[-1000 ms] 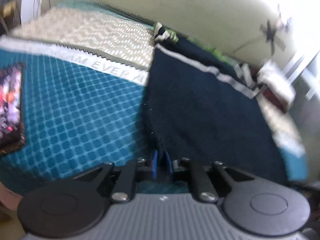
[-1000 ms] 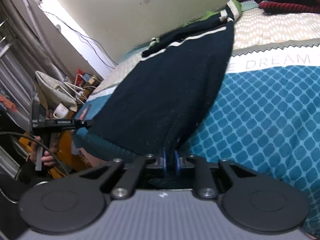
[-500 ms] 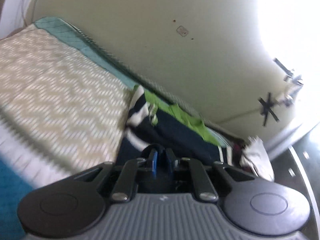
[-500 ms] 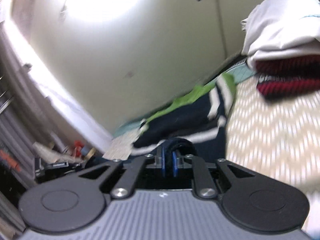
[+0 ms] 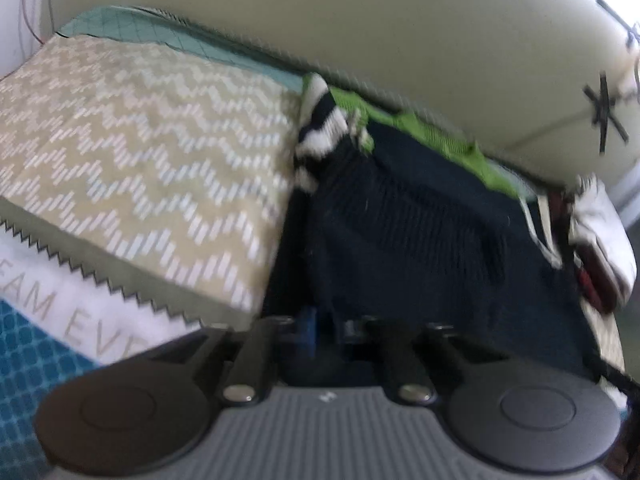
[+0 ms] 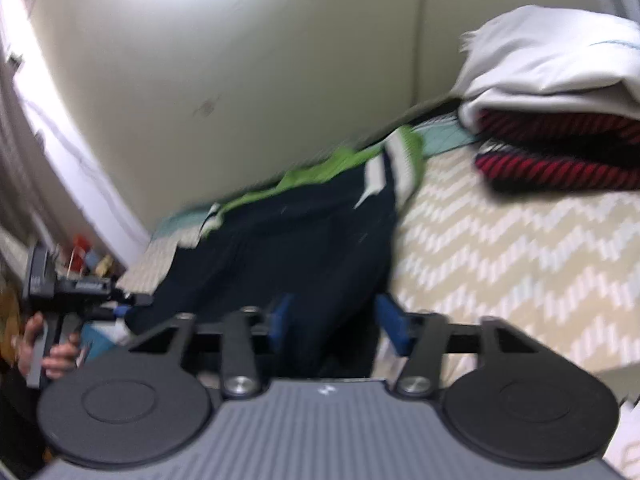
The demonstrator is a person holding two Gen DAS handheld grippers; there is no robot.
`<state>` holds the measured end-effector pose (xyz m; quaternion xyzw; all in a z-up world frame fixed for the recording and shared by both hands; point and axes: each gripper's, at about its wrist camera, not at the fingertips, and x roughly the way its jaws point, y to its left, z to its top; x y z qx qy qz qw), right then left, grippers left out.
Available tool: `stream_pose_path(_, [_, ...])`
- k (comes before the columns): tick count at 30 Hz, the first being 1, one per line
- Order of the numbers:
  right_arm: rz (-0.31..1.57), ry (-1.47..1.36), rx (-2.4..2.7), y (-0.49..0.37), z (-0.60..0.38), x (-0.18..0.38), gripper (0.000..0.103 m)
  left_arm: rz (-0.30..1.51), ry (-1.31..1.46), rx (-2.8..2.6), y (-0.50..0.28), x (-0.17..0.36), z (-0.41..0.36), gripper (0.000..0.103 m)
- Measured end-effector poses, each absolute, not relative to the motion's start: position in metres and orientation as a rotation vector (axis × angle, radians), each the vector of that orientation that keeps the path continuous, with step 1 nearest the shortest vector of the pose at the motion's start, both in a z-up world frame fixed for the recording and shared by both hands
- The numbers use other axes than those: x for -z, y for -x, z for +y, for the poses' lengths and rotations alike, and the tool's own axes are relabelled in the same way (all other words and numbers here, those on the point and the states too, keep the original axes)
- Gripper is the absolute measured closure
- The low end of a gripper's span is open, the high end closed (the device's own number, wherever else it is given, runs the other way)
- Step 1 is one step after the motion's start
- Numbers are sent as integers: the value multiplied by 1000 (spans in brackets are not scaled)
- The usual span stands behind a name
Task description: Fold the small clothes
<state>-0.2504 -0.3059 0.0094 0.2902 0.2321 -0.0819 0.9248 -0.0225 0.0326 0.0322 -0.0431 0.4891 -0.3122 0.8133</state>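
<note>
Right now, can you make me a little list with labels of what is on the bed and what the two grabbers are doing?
garment: navy top with green and white trim, lying on the bed
bedcover: beige zigzag blanket
pile: folded white and red-striped clothes near the wall
left gripper: blurred, cannot tell if it grips the cloth
right gripper: open, blue pads apart over the navy top's near edge

Black claw (image 6: 338,322), blue pads (image 6: 280,316), silver screws
</note>
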Motion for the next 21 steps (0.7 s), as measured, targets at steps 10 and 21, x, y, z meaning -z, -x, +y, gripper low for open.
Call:
stream_pose_path(10, [648, -508, 169, 258, -292, -9, 98, 1110, -3, 640, 28, -41, 46, 86])
stream_pose_path(21, [477, -346, 153, 163, -383, -131, 52, 810, -113, 719, -64, -141, -83, 55])
